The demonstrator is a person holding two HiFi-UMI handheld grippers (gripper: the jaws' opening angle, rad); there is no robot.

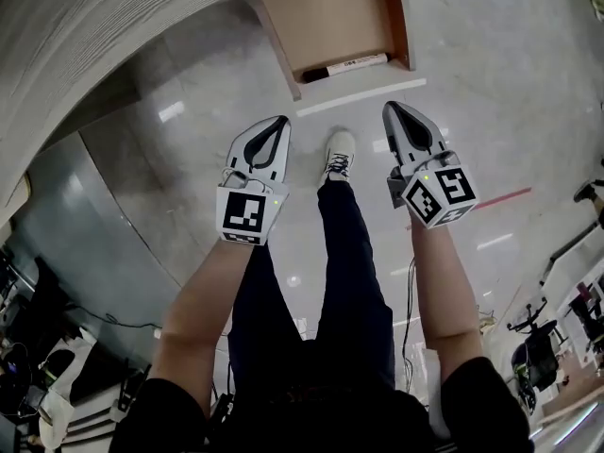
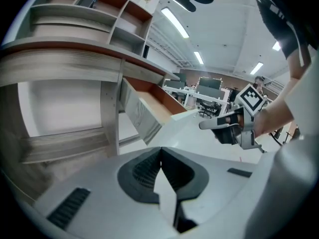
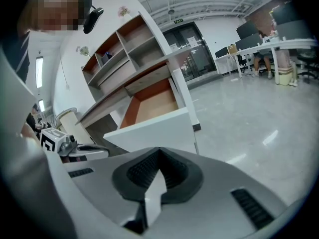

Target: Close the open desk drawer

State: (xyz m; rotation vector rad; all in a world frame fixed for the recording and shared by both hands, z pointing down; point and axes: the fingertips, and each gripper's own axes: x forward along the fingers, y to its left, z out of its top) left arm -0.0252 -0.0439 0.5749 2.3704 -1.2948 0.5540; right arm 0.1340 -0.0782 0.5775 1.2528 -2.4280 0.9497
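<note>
Drawer (image 1: 330,17) stands open at the top of our head view, pulled out from under the grey wood-grain desk (image 1: 85,45) above the pale glossy floor (image 1: 500,83). Its bare brown bottom shows, and a marker pen (image 1: 344,65) lies inside along the white front panel. Going from the left, the desk edge sweeps across the upper left corner. Next comes our left gripper (image 1: 280,123), held out ahead of us on a bare forearm with its marker cube (image 1: 243,215) facing up. Its jaws are pressed together with nothing between them. In the left gripper view the tips of the left gripper (image 2: 160,149) meet, and the drawer (image 2: 149,108) juts out ahead of them, under the desk top and below the open shelves (image 2: 99,19). Between the two grippers we see our dark trousers (image 1: 349,281) and one white shoe (image 1: 338,151) on the floor. To the right, our right gripper (image 1: 390,109) is likewise closed and empty. In the right gripper view the tips of the right gripper (image 3: 159,152) meet below the drawer (image 3: 154,126), whose white front faces us. Both grippers point toward the drawer front, near it but apart from it, and neither touches it.
</note>
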